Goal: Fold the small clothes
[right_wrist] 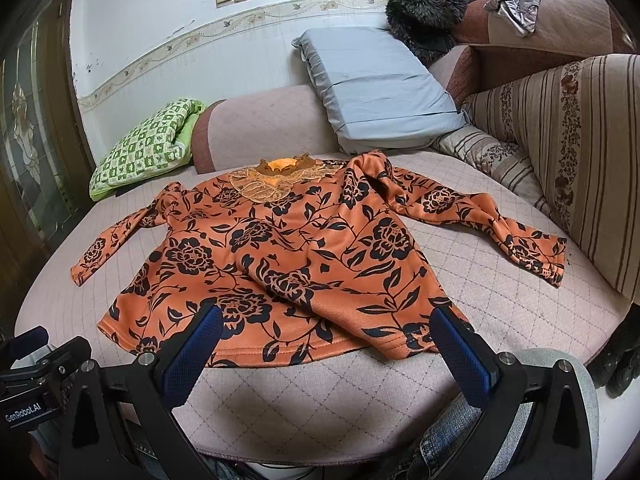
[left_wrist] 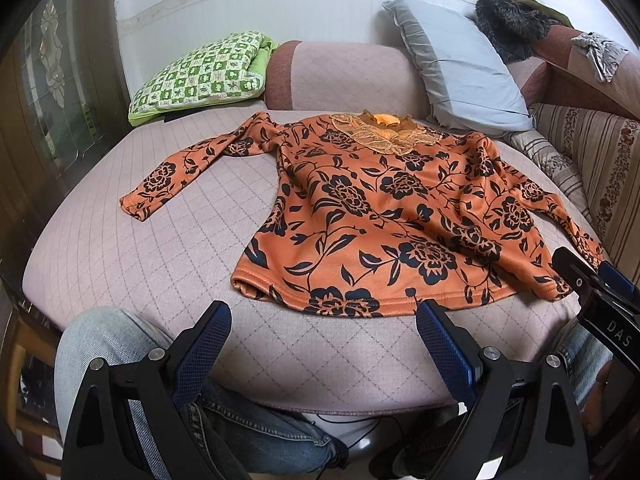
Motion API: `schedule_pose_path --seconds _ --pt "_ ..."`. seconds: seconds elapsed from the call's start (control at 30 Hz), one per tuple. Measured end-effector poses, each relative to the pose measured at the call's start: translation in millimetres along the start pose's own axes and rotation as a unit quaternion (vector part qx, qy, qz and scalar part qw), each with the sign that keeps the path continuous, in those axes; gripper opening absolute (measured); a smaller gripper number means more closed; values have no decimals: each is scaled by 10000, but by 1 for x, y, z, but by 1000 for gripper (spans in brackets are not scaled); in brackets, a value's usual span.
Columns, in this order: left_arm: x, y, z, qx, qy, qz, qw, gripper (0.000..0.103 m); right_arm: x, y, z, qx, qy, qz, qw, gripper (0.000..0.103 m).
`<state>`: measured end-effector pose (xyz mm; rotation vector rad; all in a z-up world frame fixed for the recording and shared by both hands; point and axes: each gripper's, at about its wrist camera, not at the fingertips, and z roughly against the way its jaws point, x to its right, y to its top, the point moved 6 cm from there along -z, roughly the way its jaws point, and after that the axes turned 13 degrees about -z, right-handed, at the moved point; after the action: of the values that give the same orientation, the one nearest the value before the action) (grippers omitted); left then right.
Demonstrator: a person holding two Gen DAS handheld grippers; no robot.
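Note:
An orange long-sleeved top with a black flower print lies spread face up on a pink quilted sofa seat, its lace collar at the far side and hem toward me. Both sleeves are stretched out sideways. My left gripper is open, its blue-padded fingers hovering just short of the hem with nothing between them. My right gripper is open too, its fingertips over the hem's near edge, holding nothing. The right gripper's body shows at the left wrist view's right edge.
A green checked pillow and a grey pillow lean at the back. A striped backrest stands on the right with a dark furry item above it. A person's jean-clad knees are below the seat edge.

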<state>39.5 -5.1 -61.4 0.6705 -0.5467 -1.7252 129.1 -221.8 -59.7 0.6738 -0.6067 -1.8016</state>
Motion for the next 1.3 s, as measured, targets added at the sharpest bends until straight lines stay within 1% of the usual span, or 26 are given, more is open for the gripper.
schedule_pose_path --seconds 0.17,0.27,0.33,0.4,0.43,0.5,0.57,0.63,0.67,0.7,0.73,0.77,0.83,0.9,0.93,1.0,1.03,1.1,1.17,1.2,1.27,1.3 --pt "0 -1 -1 -11 -26 -2 10000 95 -1 0 2 42 31 14 10000 103" --pt "3 3 -6 -22 -183 -5 9998 94 -2 3 7 111 96 1 9999 103" --pt "5 11 -9 11 -238 -68 9997 94 -2 10 12 268 157 -54 9995 103" --pt "8 27 -14 70 -337 -56 9994 94 2 26 14 447 167 -163 9987 103" --pt "10 35 -17 99 -423 -17 9991 94 5 34 12 440 182 -190 9987 103" --pt "14 53 -25 138 -624 100 9979 94 17 57 -1 258 94 -254 9993 103" --pt "19 67 -37 109 -733 217 9970 94 40 79 -18 52 -45 -529 9986 103" --pt "28 84 -55 31 -884 290 9957 93 77 102 -37 -156 -286 -916 9953 102" --pt "31 92 -64 -21 -913 272 9954 93 95 111 -46 -234 -502 -1042 9930 102" --pt "37 100 -76 -82 -971 225 9950 93 118 120 -56 -312 -789 -1193 9892 100" --pt "43 107 -87 -142 -1046 168 9943 93 147 129 -66 -403 -1047 -1460 9829 98" --pt "48 112 -96 -180 -1086 120 9938 93 171 134 -73 -493 -1187 -1735 9764 97" --pt "60 123 -115 -267 -1197 -2 9925 93 211 138 -82 -571 -1455 -2189 9631 87" --pt "69 131 -132 -271 -1294 -116 9911 93 253 136 -90 -679 -1933 -2503 9462 86" --pt "73 134 -140 -262 -1312 -168 9909 93 265 133 -93 -765 -2059 -2634 9393 83" --pt "78 137 -155 -267 -1394 -223 9896 93 296 123 -99 -920 -2209 -3070 9211 81" --pt "80 137 -161 -280 -1437 -210 9890 93 305 119 -101 -973 -2309 -3177 9145 81" --pt "81 135 -171 -298 -1525 -158 9877 93 321 107 -111 -1168 -2435 -3378 9016 81" --pt "83 132 -176 -285 -1599 -138 9866 93 329 93 -127 -1497 -2348 -3607 8901 74" --pt "83 130 -179 -279 -1637 -155 9860 93 330 86 -134 -1618 -2475 -3578 8858 74" --pt "82 129 -181 -274 -1693 -186 9850 93 328 90 -133 -1547 -2837 -3270 8881 48" --pt "80 130 -181 -263 -1723 -170 9845 93 324 95 -131 -1485 -2831 -3193 8921 11"
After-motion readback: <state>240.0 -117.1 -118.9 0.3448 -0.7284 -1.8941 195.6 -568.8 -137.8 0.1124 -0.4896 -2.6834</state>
